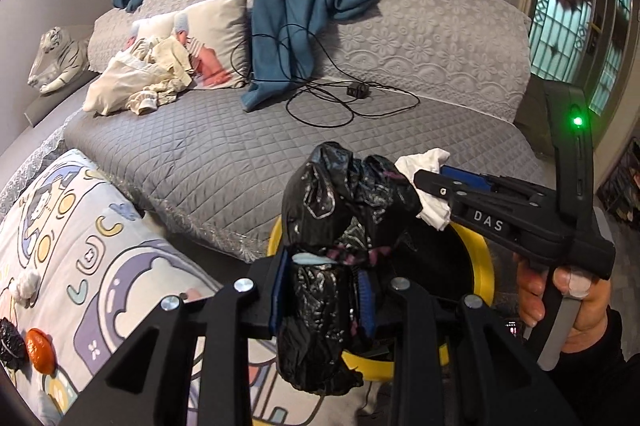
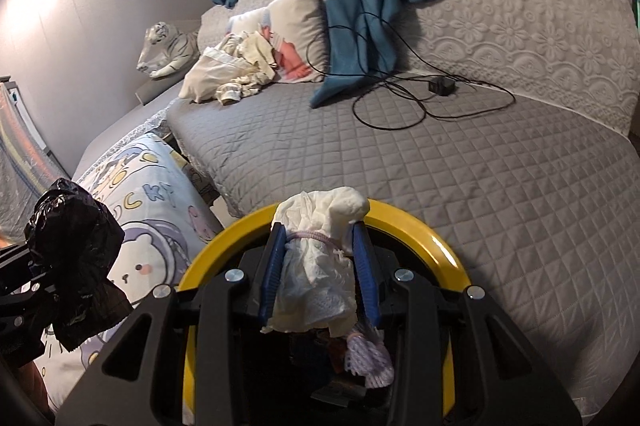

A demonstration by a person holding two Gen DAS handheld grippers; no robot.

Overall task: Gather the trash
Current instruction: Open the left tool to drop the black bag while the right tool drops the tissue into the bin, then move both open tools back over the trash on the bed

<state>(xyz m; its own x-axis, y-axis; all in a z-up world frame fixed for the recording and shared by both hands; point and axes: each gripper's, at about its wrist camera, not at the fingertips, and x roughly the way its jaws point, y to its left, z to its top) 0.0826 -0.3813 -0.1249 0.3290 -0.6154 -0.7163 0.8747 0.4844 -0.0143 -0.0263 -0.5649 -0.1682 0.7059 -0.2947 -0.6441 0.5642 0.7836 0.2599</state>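
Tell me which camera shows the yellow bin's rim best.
The right wrist view: the yellow bin rim arcs almost fully around the right gripper, which is shut on a white tissue wad. In the left wrist view the black bag and the left gripper hide most of the rim.

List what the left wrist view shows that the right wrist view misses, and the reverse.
Left wrist only: an orange peel and a white wad on the cartoon blanket, plus the hand on the right hand-held gripper. Right wrist only: purple mesh in the yellow bin. Both: black bag in the left hand-held gripper, white tissue, sofa, cable.
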